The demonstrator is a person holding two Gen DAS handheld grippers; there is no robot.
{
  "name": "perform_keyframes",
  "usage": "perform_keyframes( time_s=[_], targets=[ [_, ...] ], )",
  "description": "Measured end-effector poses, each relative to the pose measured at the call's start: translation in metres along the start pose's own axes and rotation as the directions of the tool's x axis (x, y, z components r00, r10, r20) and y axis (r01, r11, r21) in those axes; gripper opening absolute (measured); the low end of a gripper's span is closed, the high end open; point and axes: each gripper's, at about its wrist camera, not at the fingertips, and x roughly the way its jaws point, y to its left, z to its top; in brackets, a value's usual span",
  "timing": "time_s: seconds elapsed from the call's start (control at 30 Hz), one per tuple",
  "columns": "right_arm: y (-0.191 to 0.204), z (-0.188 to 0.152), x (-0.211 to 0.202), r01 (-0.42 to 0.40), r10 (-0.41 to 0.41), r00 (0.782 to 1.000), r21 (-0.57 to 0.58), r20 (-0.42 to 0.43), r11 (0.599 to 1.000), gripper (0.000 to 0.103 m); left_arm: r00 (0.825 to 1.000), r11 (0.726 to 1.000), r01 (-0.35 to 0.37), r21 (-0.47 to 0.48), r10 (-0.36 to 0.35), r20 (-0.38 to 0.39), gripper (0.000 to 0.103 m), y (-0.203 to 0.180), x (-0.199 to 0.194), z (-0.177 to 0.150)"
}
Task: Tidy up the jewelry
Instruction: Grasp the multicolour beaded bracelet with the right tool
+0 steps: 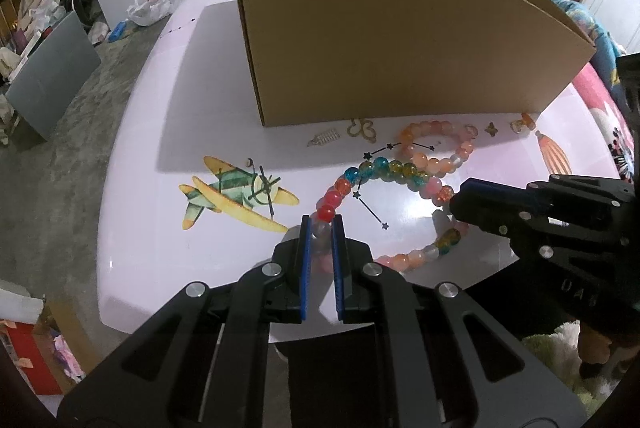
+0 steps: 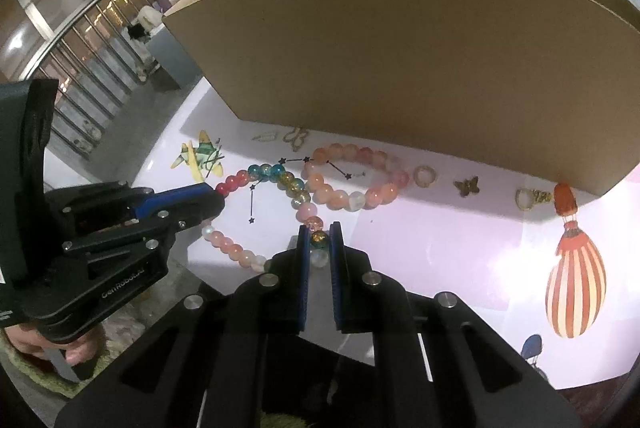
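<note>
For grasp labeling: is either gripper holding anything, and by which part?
Both clamp the multicolored bead bracelet: left gripper on its red-bead side, right gripper on its opposite side.

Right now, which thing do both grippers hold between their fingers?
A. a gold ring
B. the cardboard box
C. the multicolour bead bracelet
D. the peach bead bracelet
C: the left gripper and the right gripper each have beads of the multicolour bead bracelet between their fingers, on opposite sides of its loop.
</note>
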Motion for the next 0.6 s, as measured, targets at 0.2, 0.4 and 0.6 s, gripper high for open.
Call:
perform_keyframes(
  time_s=[0.2,0.4,0.6],
  targets=[
    [0.004,0.002,0.001,0.028,-0.028,1.000,-0.031,-0.001,0.999,0.011,1.000,1.000,-0.023,-0.013,0.022,-0.014,0.009,-0.005,0.003,0.006],
    [0.006,0.003,0.004,0.035,-0.035,0.999,-0.043,0.006,0.998,0.011,0.999,0.999,-0.036,0.001,0.036,-0.016,0.009,-0.010,0.005,0.005],
    [0.005,0.002,0.004,0.024,-0.024,1.000,-0.029,0.010,0.999,0.010,0.999,0.999,-0.042,0.002,0.042,-0.016,0.009,-0.014,0.004,0.004]
  ],
)
